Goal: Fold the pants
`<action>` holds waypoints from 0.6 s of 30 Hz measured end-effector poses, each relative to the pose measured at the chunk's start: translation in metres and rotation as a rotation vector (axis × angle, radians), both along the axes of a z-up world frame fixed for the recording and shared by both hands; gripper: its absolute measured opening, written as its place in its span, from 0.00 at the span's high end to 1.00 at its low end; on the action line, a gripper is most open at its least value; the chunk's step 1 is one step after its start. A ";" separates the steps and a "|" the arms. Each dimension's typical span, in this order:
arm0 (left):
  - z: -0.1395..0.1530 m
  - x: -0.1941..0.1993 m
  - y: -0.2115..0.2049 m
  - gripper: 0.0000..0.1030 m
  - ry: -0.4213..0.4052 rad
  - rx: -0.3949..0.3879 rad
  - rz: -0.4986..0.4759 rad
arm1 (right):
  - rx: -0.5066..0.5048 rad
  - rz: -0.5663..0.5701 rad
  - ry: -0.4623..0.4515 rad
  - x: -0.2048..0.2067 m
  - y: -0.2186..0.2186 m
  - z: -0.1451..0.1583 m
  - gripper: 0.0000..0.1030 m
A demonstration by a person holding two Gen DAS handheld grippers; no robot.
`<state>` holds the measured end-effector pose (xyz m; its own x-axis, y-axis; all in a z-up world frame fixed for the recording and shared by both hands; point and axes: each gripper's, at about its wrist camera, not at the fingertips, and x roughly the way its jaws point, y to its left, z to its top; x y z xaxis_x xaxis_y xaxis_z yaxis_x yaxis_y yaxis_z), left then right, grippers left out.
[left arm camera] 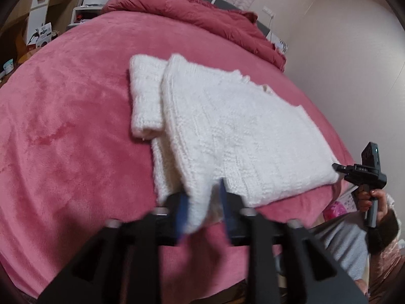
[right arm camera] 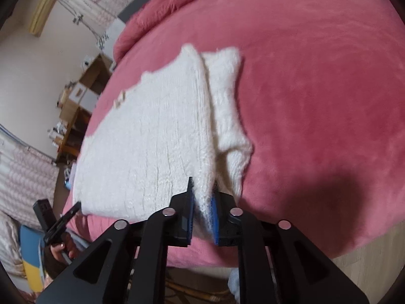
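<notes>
White knitted pants (left arm camera: 240, 126) lie folded on the pink bed cover (left arm camera: 63, 126), with one narrower layer sticking out on the left. My left gripper (left arm camera: 202, 190) is at the near corner. A flap of the knit sits between its blue pads, which stand apart from it, so it is open. In the right wrist view the pants (right arm camera: 157, 131) stretch away from my right gripper (right arm camera: 202, 185), whose pads are shut on the near edge of the knit. Each gripper shows small in the other's view: the right gripper (left arm camera: 339, 168) and the left gripper (right arm camera: 76, 206), both at corners of the pants.
A crumpled red duvet (left arm camera: 197, 12) lies at the head of the bed. Drawers and clutter (left arm camera: 40, 7) stand beyond the far left side, and a wooden shelf (right arm camera: 83, 93) stands by the wall. Wood floor (right arm camera: 374, 266) shows past the bed's near edge.
</notes>
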<state>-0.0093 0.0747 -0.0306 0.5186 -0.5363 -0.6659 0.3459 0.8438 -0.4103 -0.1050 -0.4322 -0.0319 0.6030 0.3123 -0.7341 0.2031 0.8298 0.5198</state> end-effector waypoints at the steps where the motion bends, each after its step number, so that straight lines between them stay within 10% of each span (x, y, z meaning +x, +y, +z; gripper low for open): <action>1: 0.003 -0.001 0.003 0.61 -0.014 -0.019 0.008 | -0.040 -0.021 -0.033 -0.001 0.001 0.008 0.90; 12: 0.033 0.059 -0.009 0.54 -0.075 0.020 0.052 | -0.223 -0.067 -0.112 0.079 0.000 0.025 0.89; 15: 0.028 0.085 -0.011 0.53 -0.051 0.054 0.068 | -0.207 -0.072 -0.097 0.096 -0.006 0.014 0.51; 18: 0.024 0.098 -0.009 0.51 -0.015 -0.039 0.059 | -0.148 -0.078 -0.146 0.101 -0.009 0.014 0.44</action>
<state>0.0889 0.0659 -0.0066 0.5595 -0.5299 -0.6373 0.3027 0.8464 -0.4381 -0.0042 -0.4409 -0.0183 0.7242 0.1557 -0.6717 0.2013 0.8840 0.4219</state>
